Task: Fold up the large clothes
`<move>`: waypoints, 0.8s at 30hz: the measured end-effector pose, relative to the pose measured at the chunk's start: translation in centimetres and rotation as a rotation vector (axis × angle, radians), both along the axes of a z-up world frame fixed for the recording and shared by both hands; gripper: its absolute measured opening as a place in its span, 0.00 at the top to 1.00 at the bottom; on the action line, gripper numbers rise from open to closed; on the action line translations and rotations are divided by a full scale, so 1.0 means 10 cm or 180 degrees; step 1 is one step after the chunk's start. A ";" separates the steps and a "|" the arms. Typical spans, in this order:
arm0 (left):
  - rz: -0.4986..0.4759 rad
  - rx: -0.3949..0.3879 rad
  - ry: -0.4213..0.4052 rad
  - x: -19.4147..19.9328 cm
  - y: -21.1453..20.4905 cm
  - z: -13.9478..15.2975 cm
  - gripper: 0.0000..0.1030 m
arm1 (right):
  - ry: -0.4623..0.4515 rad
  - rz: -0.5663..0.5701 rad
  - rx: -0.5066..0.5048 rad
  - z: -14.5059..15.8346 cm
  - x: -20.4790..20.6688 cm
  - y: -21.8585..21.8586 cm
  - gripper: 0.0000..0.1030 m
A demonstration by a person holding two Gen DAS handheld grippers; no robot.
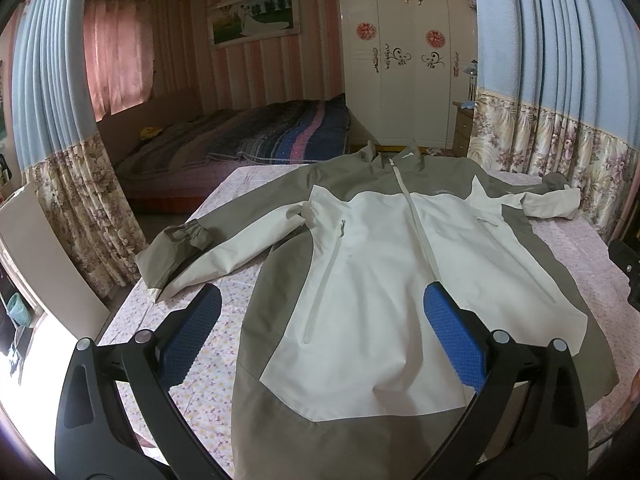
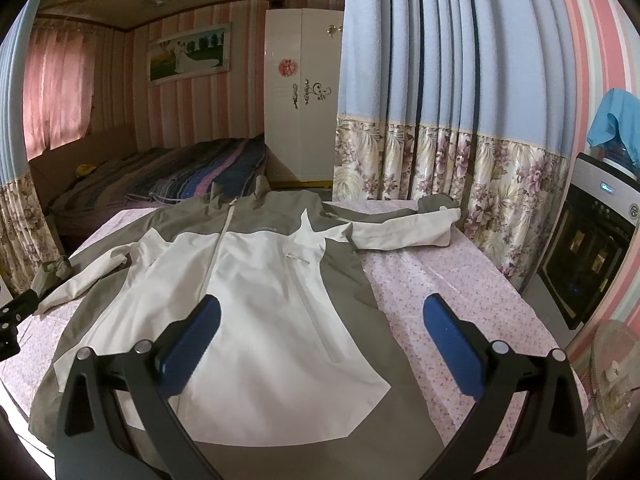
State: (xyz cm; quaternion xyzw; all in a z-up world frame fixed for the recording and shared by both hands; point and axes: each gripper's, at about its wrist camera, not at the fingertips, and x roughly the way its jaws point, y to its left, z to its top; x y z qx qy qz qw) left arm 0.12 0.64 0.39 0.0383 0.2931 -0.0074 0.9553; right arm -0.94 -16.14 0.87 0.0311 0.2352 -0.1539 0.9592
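Left wrist view: left gripper (image 1: 322,330) jaws released, hovering over the jacket (image 1: 384,280) lying flat on the table (image 1: 192,364); hem cut off below.

Right wrist view: right gripper (image 2: 320,332) jaws released above jacket (image 2: 256,304); far sleeve partly hidden.

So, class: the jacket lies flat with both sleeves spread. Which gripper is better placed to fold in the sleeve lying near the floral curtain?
The right gripper: open, over the jacket on that sleeve side. The left gripper hovers farther away.
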 end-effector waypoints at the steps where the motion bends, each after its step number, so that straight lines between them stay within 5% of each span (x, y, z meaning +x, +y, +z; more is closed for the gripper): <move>1: 0.0001 0.0000 0.0002 0.00 0.01 0.00 0.03 | 0.0001 0.0000 -0.0002 0.00 0.00 0.00 0.02; 24: 0.0003 0.0001 -0.0004 0.00 0.02 -0.01 0.03 | 0.0001 -0.0010 0.0003 0.00 0.01 0.01 0.02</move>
